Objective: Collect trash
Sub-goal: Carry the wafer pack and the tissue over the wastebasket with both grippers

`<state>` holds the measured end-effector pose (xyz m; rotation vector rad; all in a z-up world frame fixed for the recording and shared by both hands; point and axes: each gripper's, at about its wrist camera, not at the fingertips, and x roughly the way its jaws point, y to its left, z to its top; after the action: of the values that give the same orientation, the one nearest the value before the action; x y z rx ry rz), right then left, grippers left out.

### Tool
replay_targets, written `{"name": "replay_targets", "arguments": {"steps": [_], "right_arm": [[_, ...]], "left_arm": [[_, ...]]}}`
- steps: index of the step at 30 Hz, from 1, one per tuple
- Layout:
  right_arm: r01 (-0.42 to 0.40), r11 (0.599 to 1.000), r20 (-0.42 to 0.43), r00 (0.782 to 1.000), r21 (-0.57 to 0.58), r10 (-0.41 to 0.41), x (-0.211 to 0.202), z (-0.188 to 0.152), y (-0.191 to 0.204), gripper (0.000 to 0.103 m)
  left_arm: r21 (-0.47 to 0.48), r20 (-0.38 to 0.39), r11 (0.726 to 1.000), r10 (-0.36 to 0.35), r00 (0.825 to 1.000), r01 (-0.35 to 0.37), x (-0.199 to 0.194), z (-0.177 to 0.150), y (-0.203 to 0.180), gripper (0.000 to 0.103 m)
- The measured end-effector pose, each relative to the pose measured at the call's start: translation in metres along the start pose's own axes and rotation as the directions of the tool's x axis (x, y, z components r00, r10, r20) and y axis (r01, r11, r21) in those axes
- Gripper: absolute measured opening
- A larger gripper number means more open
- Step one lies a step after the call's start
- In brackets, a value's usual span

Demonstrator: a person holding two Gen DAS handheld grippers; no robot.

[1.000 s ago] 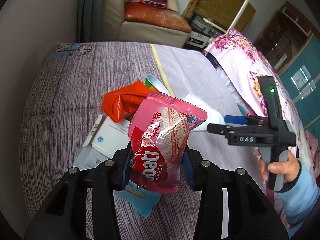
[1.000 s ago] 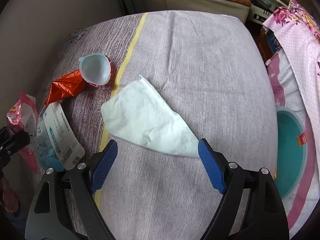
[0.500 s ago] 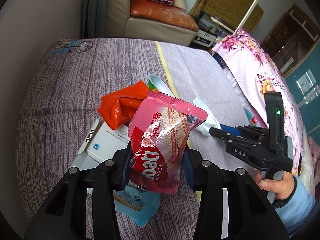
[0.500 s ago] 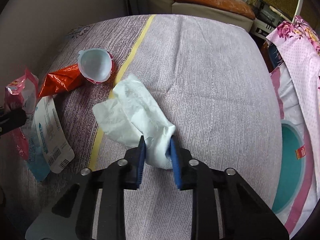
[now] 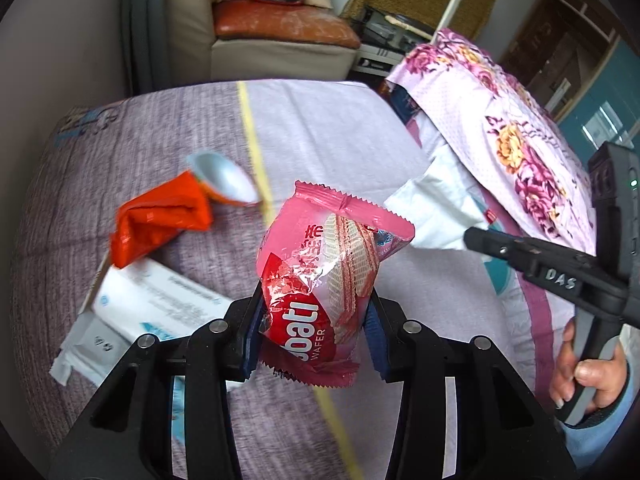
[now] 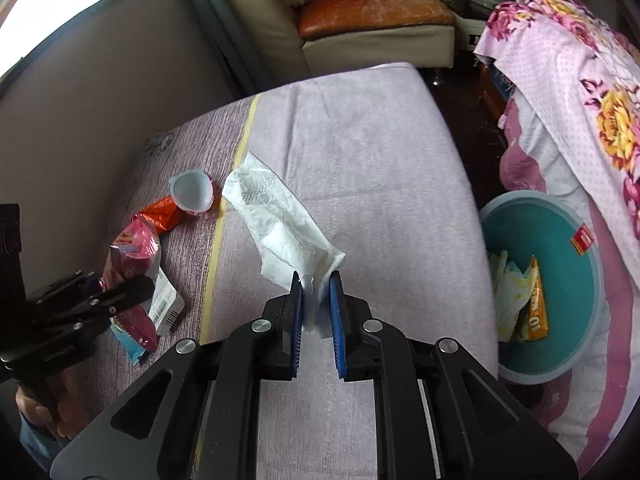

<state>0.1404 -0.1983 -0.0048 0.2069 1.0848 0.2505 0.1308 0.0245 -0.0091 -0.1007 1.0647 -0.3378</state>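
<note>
Left wrist view first: my left gripper [image 5: 314, 316] pinches the pink wafer wrapper [image 5: 320, 280] between its blue pads, the pack standing upright above the purple bed cover [image 5: 72, 216]. At about ten o'clock from it lie an orange wrapper [image 5: 160, 220] and a small plastic cup [image 5: 224, 178], which touch each other, and at nine o'clock a white wipes pack [image 5: 144, 304] lies flat. At three o'clock I see the right gripper [image 5: 474, 236] in a hand [image 5: 588, 376], with the white tissue [image 5: 436, 216] hanging from its tip. Right wrist view: the right gripper's jaws have just been closing and now press almost together on one corner of the tissue, and the rest of the sheet stands up and away toward eleven o'clock. The teal basin [image 6: 560, 288] sits at three o'clock, beside the bed edge, and already holds some wrappers. I judge that the step in hand is the carrying of both pieces to the basin. The next move calls for swinging each gripper over the basin rim before I spread the jaws, because the tissue is light and may drift aside.
</note>
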Motion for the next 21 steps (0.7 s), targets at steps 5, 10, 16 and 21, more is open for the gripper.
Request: {"name": "replay_targets", "arguments": {"steps": [5,10,16,21], "right_arm": [[0.016,0.996,0.058,0.998,0.086,-0.021,-0.035,-0.009,-0.046,0.012],[0.030,0.984,0.099,0.994,0.175,-0.048,-0.062,-0.024,-0.093,0.012],[0.040,0.963,0.135,0.988,0.267,-0.079,-0.083,-0.041,-0.143,0.012],[0.042,0.949,0.164,0.982,0.313,-0.097,-0.097,-0.053,-0.174,0.012]], "left_arm": [[0.068,-0.009,0.998,-0.015,1.000,0.016,0.016,0.006,-0.049,0.044],[0.138,-0.036,0.990,-0.027,0.999,0.031,0.038,0.012,-0.100,0.044],[0.218,-0.073,0.975,-0.025,0.997,0.041,0.065,0.014,-0.160,0.044],[0.256,-0.102,0.966,-0.017,0.995,0.043,0.085,0.016,-0.194,0.044]]}}
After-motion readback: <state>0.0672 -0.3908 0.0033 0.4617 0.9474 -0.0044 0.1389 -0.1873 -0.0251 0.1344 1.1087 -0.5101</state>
